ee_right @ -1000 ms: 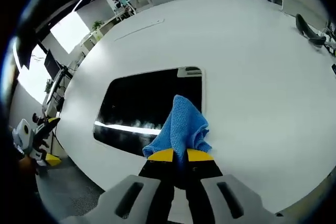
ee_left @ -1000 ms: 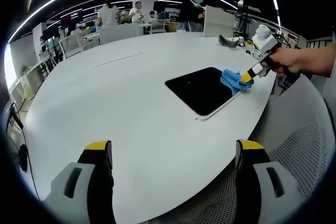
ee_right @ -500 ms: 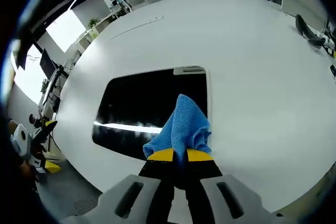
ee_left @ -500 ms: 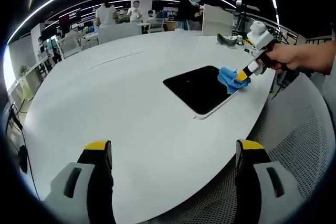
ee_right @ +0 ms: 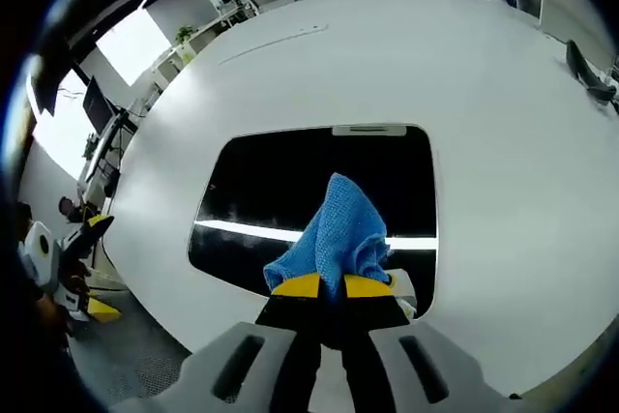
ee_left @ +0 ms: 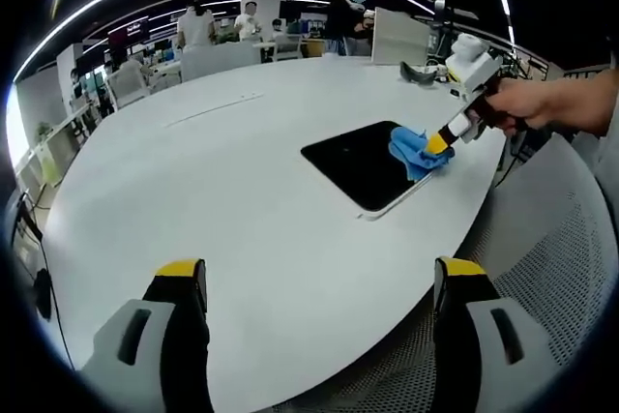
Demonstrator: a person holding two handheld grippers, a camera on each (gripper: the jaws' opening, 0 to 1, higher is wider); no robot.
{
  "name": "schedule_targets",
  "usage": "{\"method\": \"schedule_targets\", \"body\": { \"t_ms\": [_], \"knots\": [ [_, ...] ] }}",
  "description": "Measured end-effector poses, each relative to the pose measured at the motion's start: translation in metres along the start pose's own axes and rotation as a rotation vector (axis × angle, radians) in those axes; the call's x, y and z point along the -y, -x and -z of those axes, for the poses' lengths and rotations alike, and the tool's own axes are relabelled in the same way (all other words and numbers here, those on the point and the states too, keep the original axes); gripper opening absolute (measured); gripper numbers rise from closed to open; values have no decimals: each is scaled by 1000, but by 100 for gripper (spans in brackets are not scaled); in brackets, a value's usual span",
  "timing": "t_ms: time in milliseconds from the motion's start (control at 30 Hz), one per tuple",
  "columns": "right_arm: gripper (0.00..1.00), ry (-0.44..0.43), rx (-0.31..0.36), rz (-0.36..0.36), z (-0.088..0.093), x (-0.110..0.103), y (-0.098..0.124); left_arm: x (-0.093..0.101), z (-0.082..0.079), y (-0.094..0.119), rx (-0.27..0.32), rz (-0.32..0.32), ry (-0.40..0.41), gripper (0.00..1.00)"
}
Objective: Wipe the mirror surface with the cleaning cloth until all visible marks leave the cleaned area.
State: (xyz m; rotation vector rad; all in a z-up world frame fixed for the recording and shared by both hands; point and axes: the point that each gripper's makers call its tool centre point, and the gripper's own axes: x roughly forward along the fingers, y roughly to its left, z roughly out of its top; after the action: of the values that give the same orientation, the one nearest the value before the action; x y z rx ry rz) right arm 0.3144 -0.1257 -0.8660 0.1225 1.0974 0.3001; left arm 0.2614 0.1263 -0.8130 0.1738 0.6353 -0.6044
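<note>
A dark rectangular mirror [ee_left: 363,163] [ee_right: 309,186] with a pale frame lies flat on the white table [ee_left: 222,191]. My right gripper [ee_right: 332,284] [ee_left: 438,141] is shut on a blue cleaning cloth [ee_right: 337,235] [ee_left: 411,149], which rests on the mirror's near part. A bright light streak reflects across the glass. My left gripper [ee_left: 319,282] hangs open over the table's near edge, far from the mirror, with nothing between its fingers [ee_left: 179,287]. A hand [ee_left: 527,108] holds the right gripper.
Dark objects [ee_left: 421,73] [ee_right: 590,70] lie on the table's far side. Desks, chairs and people stand in the office beyond. A grey perforated floor [ee_left: 571,268] lies beside the table edge. The left gripper [ee_right: 58,268] appears past the table's rim.
The right gripper has slid the blue cloth from the mirror's edge inward onto the glass. The left gripper has stayed in place.
</note>
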Motion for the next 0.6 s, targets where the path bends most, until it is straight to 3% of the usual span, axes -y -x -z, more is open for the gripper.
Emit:
{"method": "schedule_targets", "body": {
  "t_ms": [600],
  "knots": [
    [1,-8,-3,-33,-3,-19,-7,1,2,-2,-15,7,-7,98]
  ]
}}
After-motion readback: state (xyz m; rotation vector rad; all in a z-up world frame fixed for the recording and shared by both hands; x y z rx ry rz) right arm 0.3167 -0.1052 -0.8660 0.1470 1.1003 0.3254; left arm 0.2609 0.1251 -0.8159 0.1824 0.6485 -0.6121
